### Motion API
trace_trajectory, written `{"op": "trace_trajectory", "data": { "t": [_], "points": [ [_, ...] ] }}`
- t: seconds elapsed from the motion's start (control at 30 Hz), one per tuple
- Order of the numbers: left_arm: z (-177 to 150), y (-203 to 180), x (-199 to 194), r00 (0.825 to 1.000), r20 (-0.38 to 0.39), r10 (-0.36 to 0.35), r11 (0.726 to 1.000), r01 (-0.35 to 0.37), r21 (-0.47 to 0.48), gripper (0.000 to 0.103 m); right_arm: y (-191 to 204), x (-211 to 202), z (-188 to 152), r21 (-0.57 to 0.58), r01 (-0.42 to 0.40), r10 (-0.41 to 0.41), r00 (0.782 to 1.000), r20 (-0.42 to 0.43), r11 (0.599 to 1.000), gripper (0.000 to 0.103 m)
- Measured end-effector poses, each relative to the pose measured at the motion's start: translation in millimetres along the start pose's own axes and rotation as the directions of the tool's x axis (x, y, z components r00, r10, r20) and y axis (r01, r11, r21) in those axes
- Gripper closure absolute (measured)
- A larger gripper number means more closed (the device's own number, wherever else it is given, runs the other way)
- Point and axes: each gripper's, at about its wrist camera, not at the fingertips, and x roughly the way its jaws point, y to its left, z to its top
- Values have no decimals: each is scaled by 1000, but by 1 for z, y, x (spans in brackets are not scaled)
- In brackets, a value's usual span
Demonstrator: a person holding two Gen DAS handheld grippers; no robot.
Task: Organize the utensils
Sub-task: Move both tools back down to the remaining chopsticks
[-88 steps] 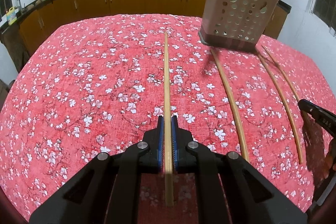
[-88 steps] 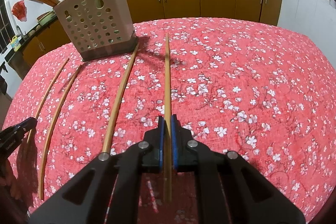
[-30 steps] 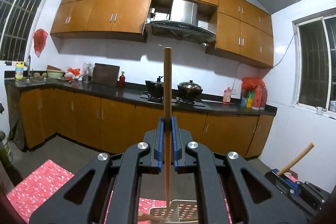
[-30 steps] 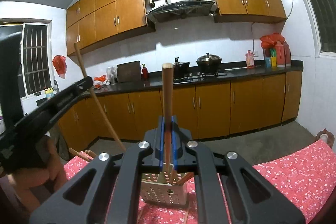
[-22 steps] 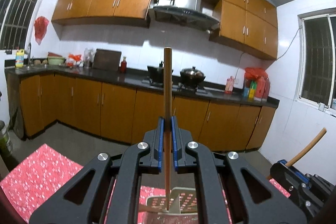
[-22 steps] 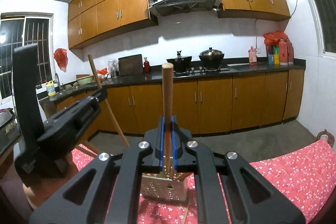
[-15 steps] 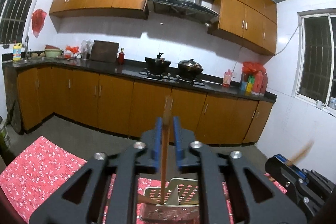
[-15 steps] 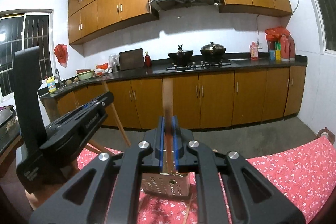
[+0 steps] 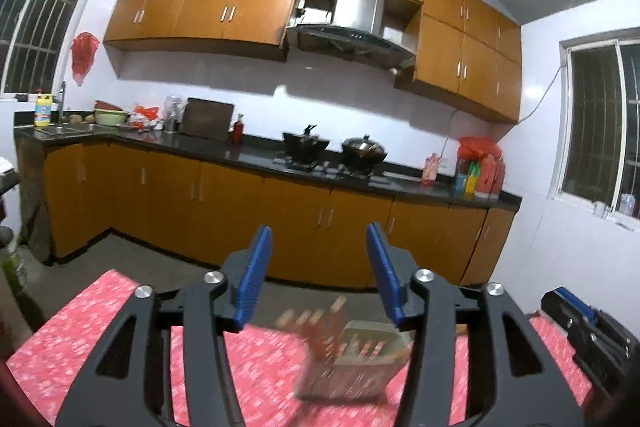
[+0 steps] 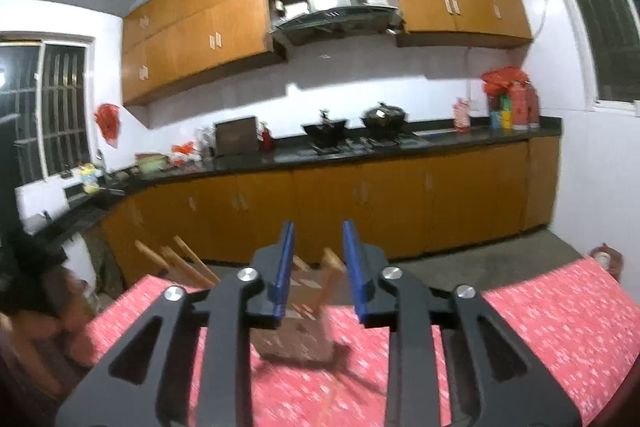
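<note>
The perforated utensil holder (image 9: 352, 363) stands on the red flowered tablecloth (image 9: 80, 339), blurred, with several wooden chopsticks (image 9: 320, 323) sticking out of it. My left gripper (image 9: 318, 275) is open and empty, above and just behind the holder. In the right wrist view the holder (image 10: 296, 331) sits between and below the blue pads of my right gripper (image 10: 316, 267), which is open and empty. Chopstick ends (image 10: 176, 263) lean out of the holder to the left. The right gripper's body shows at the left view's right edge (image 9: 592, 327).
Wooden kitchen cabinets (image 9: 240, 211) and a dark counter with two woks (image 9: 332, 147) run along the far wall beyond the table. A hand and the left tool (image 10: 36, 303) sit at the right view's left edge.
Both grippers have opened and let go of their chopsticks, which have dropped into the holder. Both views have tilted down slightly toward the table.
</note>
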Motion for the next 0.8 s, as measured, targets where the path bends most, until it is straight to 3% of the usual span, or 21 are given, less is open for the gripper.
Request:
{"op": "trace_trajectory", "data": {
  "t": [0.1, 0.17, 0.23, 0.3, 0.33, 0.43, 0.53, 0.6, 0.7, 0.8],
  "points": [
    [-25, 20, -6, 996, -84, 41, 999, -40, 11, 48, -18, 8, -33, 23, 44, -41, 993, -109, 999, 75],
    [-54, 33, -3, 981, -184, 64, 998, -59, 29, 48, -31, 26, -70, 43, 87, -74, 966, -247, 995, 75],
    [-84, 42, 5, 955, -284, 86, 996, -75, 52, 48, -36, 39, -101, 63, 98, -69, 931, -358, 993, 75],
    [-121, 51, 13, 908, -409, 94, 995, -74, 65, 48, -35, 50, -132, 110, 77, -18, 888, -459, 991, 76],
    [-132, 52, 14, 893, -441, 87, 996, -66, 62, 48, -32, 53, -142, 127, 63, 7, 873, -488, 990, 76],
    [-170, 49, 15, 844, -533, 60, 997, -27, 70, 50, -12, 58, -171, 120, 25, 46, 833, -552, 992, 76],
    [-191, 41, 14, 816, -578, 33, 997, 16, 79, 50, 9, 59, -194, 75, -3, 47, 806, -590, 997, 76],
    [-200, 32, 13, 804, -595, 23, 996, 36, 87, 51, 16, 62, -202, 46, -3, 30, 796, -605, 999, 76],
    [-213, 23, 10, 786, -618, 5, 993, 68, 95, 53, 17, 66, -214, 12, 11, -1, 776, -631, 1000, 91],
    [-223, 16, 13, 772, -636, 6, 988, 92, 121, 55, 17, 57, -218, -25, 27, -37, 788, -614, 999, 94]
  ]
}}
